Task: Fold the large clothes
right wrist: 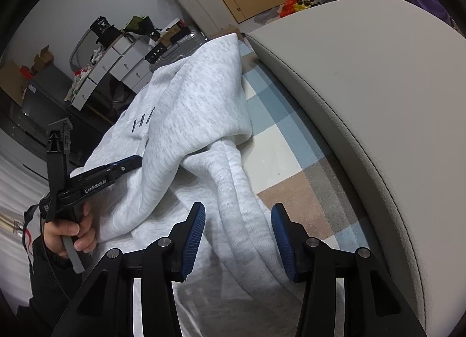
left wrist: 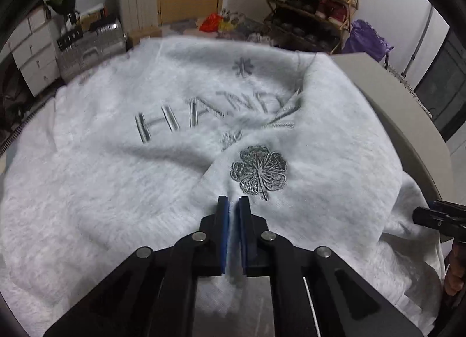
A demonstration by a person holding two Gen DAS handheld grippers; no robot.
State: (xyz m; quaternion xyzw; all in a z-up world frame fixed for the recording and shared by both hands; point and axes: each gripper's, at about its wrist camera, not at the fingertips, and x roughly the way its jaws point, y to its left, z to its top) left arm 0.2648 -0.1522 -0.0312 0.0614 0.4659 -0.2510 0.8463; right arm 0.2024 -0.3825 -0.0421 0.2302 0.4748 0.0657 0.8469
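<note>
Checked bedsheet (right wrist: pixel 291 145): one grey sweatshirt (left wrist: pixel 122 179), two grippers.

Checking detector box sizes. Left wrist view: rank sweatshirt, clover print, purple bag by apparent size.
1. sweatshirt, fills most of the frame
2. purple bag
3. clover print
The last two look close; the bag is far off, so that order is unsure.

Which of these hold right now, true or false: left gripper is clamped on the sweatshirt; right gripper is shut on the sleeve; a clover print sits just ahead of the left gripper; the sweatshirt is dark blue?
1. The left gripper is clamped on the sweatshirt: true, a fold of fabric sits between the closed jaws.
2. The right gripper is shut on the sleeve: false, its jaws stand apart either side of it.
3. A clover print sits just ahead of the left gripper: true.
4. The sweatshirt is dark blue: false, light grey.
</note>
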